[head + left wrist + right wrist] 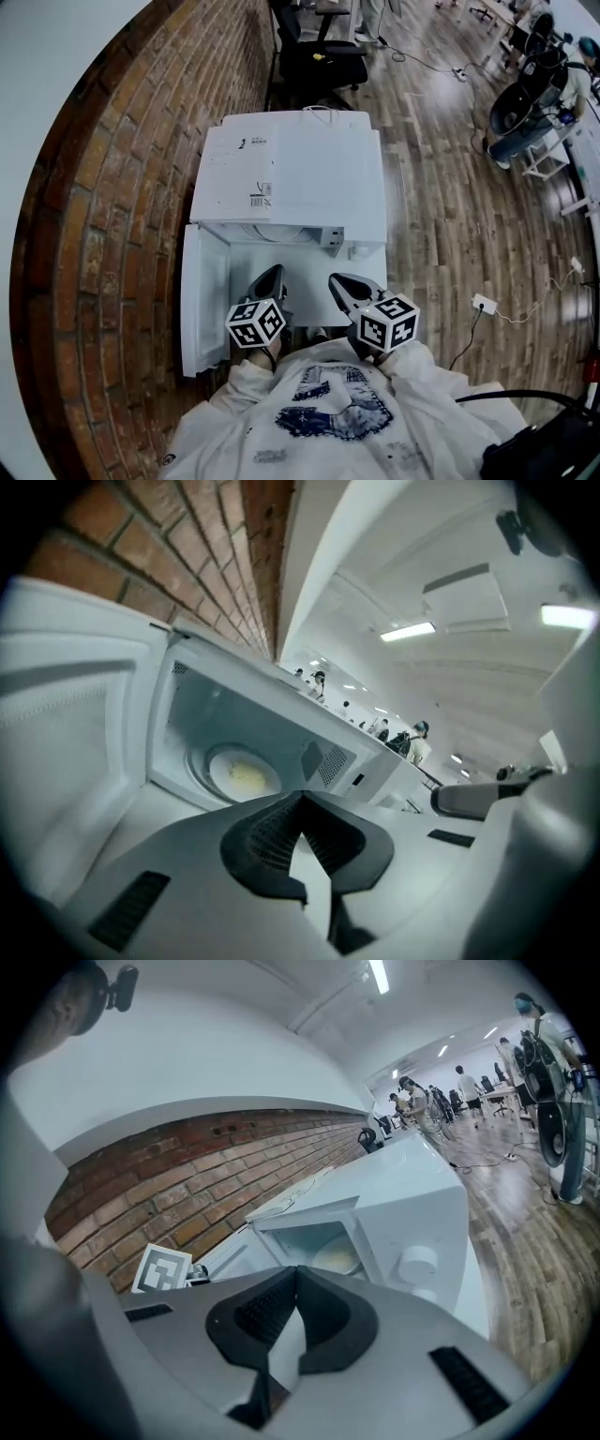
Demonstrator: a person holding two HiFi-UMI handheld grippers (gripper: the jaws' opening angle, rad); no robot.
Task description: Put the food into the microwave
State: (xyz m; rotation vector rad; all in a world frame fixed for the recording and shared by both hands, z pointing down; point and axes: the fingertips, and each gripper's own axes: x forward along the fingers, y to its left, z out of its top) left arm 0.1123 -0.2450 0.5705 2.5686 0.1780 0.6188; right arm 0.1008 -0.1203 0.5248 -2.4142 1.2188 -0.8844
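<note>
White microwave point(291, 178), door point(202, 300) swung open at the left, yellow food point(246, 776) on its plate point(217, 761) inside, left gripper point(300, 797) jaws pressed together, empty, right gripper point(296, 1271) jaws likewise together, empty, both before the opening

From the head view I cannot see into the microwave point(291, 169); its top covers the cavity. In the left gripper view, the food point(246, 778) on the plate point(223, 759) is a pale yellow blur at lower centre, its kind unclear. The open door point(66, 742) runs off the left edge. The label point(260, 197) print is too small to read.
</note>
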